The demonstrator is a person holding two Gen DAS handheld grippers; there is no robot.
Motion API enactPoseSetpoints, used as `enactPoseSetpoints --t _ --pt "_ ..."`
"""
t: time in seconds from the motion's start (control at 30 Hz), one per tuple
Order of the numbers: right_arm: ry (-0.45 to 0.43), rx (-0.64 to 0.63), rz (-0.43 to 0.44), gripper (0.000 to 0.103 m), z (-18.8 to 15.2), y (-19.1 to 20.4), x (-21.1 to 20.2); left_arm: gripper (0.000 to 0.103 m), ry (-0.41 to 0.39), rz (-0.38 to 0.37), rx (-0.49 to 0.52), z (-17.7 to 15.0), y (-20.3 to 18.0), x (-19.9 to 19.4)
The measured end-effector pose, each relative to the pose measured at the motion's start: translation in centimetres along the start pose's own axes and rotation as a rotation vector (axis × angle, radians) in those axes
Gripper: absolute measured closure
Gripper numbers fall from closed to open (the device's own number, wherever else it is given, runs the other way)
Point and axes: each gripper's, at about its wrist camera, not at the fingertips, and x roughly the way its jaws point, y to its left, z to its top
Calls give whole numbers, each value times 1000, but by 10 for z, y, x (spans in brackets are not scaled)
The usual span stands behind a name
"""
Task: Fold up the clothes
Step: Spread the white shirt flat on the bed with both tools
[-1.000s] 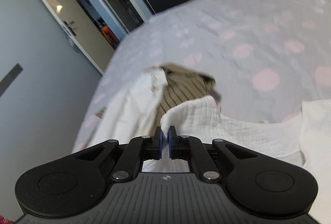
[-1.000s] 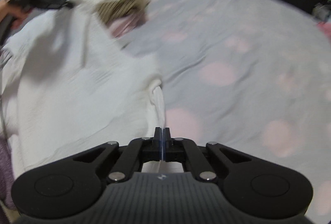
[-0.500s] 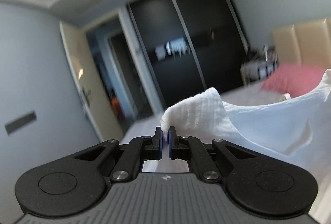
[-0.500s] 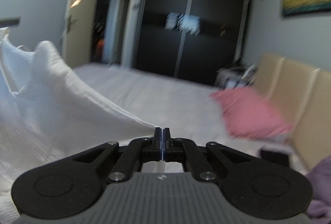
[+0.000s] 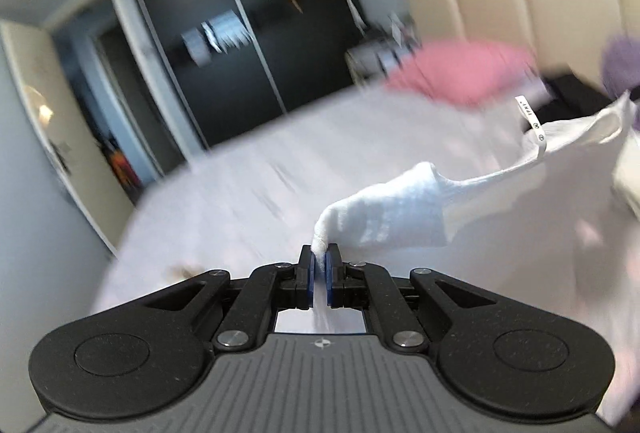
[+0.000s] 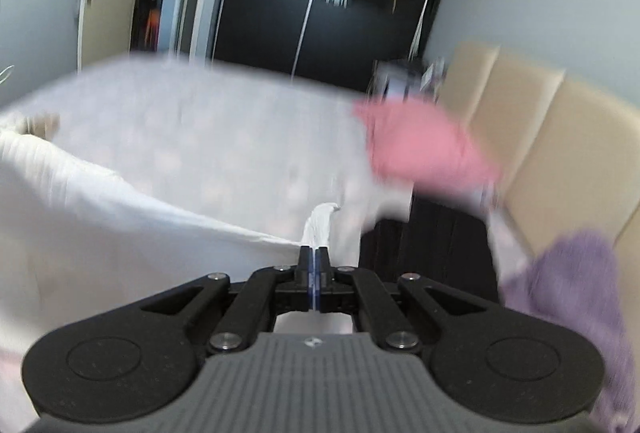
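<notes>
A white textured garment point(image 5: 392, 217) is held up in the air over the bed, stretched between both grippers. My left gripper point(image 5: 319, 253) is shut on one pinched corner of it, and the cloth runs off to the right, where a small label loop point(image 5: 534, 125) stands up. In the right wrist view the same white garment point(image 6: 100, 217) spreads to the left, and my right gripper point(image 6: 313, 252) is shut on another corner that pokes up between the pads. Both views are blurred by motion.
The bed point(image 5: 248, 193) has a pale sheet with faint pink dots. A pink pillow point(image 6: 420, 149) lies by the beige padded headboard point(image 6: 560, 153). A purple cloth point(image 6: 568, 281) lies at the right. Dark wardrobe doors point(image 5: 248, 33) stand behind the bed.
Both grippers have risen and tilted up from the bed, lifting the white garment clear of the sheet. The views now sweep toward the headboard and pink pillow. Both grips held.
</notes>
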Motion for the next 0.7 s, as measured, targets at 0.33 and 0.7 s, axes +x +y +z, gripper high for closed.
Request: enactPoseSetpoints --t 0.33,0.7 --pt "338 -71 64 102 -102 18 73 100 248 -272 219 -118 -66 27" --pt "221 -368 252 73 -80 59 30 70 236 -440 631 -150 -123 4"
